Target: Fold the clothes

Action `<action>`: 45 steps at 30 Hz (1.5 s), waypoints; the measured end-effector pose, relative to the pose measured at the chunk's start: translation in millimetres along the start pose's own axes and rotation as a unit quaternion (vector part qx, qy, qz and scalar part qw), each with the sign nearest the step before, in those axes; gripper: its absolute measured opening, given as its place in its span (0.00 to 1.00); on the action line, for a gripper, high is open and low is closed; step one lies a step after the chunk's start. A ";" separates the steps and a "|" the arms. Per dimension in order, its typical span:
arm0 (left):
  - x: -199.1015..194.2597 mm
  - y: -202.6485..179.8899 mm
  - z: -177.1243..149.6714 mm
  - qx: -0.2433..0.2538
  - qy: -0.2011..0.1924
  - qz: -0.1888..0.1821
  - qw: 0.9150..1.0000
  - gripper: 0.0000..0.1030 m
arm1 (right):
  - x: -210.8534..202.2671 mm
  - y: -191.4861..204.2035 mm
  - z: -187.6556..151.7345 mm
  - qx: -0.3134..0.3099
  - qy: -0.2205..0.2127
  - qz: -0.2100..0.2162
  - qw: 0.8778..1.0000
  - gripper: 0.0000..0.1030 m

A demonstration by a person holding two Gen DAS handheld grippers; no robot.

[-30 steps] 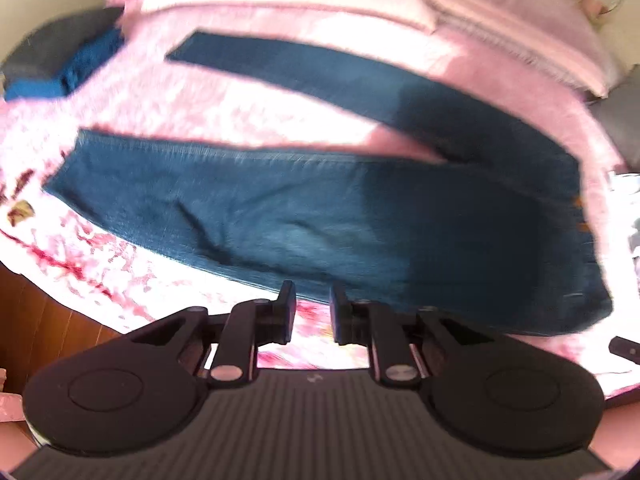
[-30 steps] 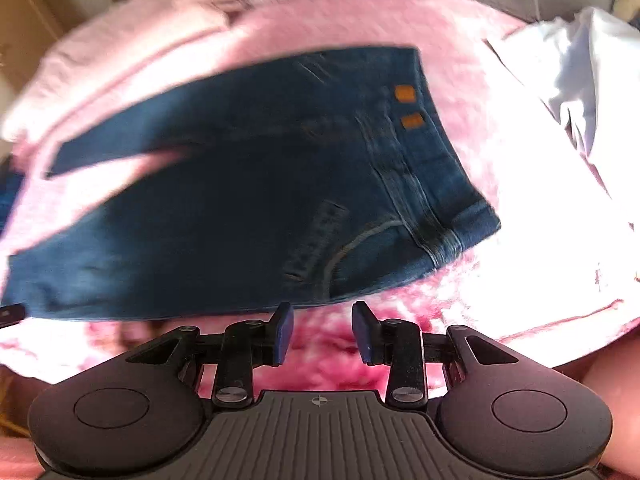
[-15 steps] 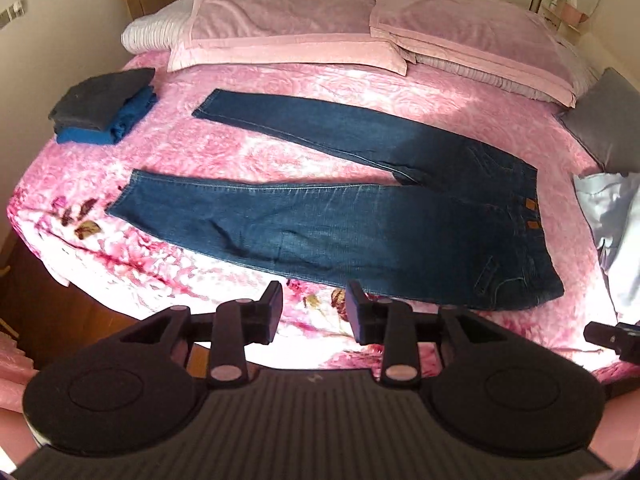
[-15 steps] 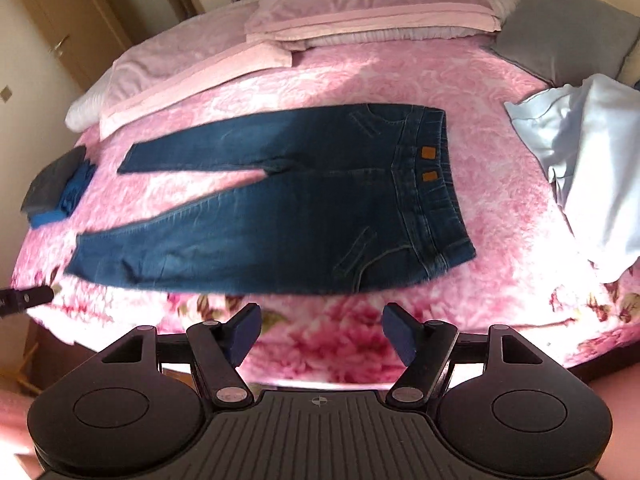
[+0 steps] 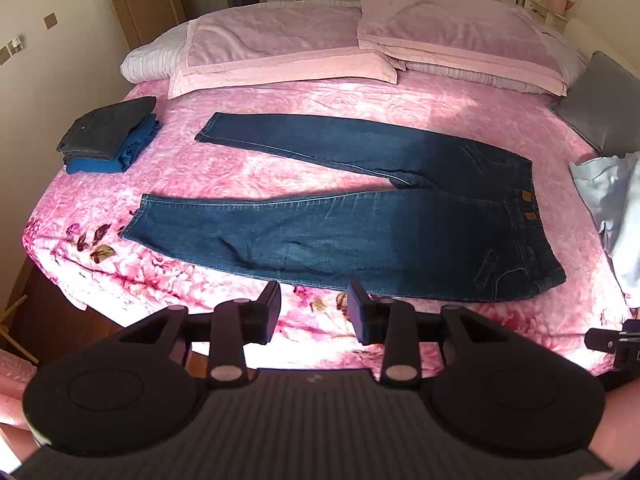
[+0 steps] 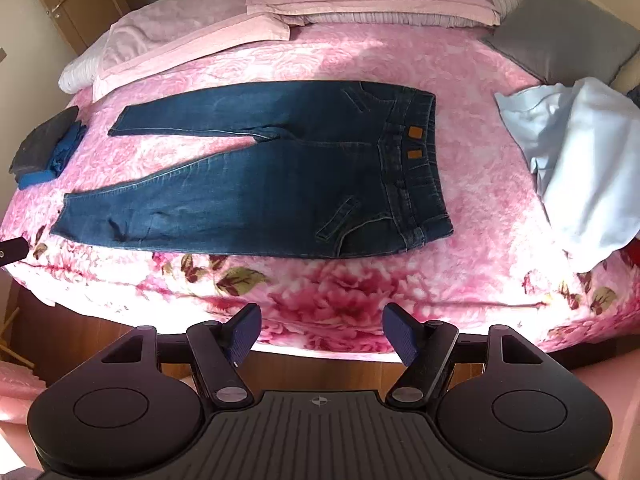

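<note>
A pair of dark blue jeans (image 5: 360,216) lies flat on the pink floral bedspread (image 5: 240,176), legs spread to the left, waistband to the right. It also shows in the right wrist view (image 6: 280,184). My left gripper (image 5: 314,312) is open and empty, held back from the bed's near edge, below the lower leg. My right gripper (image 6: 322,334) is open wide and empty, off the bed's near edge, below the jeans' seat.
A folded stack of dark grey and blue clothes (image 5: 110,136) sits at the bed's left. A light blue garment (image 6: 576,164) lies crumpled at the right. Pink pillows (image 5: 360,48) and a grey cushion (image 6: 560,36) lie at the head. Wooden floor shows below the edge.
Both grippers have pulled back and up from the jeans, so the whole bed is in view. The right jaws have opened wide; the left jaws have opened a little.
</note>
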State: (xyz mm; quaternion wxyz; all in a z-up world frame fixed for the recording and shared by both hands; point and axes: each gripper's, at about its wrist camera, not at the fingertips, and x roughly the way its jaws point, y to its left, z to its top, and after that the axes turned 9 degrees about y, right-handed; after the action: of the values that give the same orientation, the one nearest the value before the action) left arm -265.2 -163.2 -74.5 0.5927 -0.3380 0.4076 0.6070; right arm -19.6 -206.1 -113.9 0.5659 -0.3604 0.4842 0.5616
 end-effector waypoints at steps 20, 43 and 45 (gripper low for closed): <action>6.9 53.9 -7.7 -0.029 0.026 0.050 0.998 0.36 | 19.1 41.9 11.2 -0.027 0.038 0.006 0.999 0.68; -4.2 31.4 -17.1 -0.013 0.017 0.036 0.999 0.37 | 8.3 35.7 -2.0 -0.037 0.016 -0.003 0.999 0.68; -4.8 28.0 -16.9 -0.011 0.015 0.036 0.999 0.37 | 7.6 32.6 -2.6 -0.035 0.014 -0.003 0.999 0.68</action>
State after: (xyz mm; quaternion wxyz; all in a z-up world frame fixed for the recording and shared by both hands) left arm -294.0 -179.5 -75.0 0.5606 -0.3391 0.4214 0.6269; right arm -52.8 -202.8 -117.4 0.5475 -0.3894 0.4715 0.5713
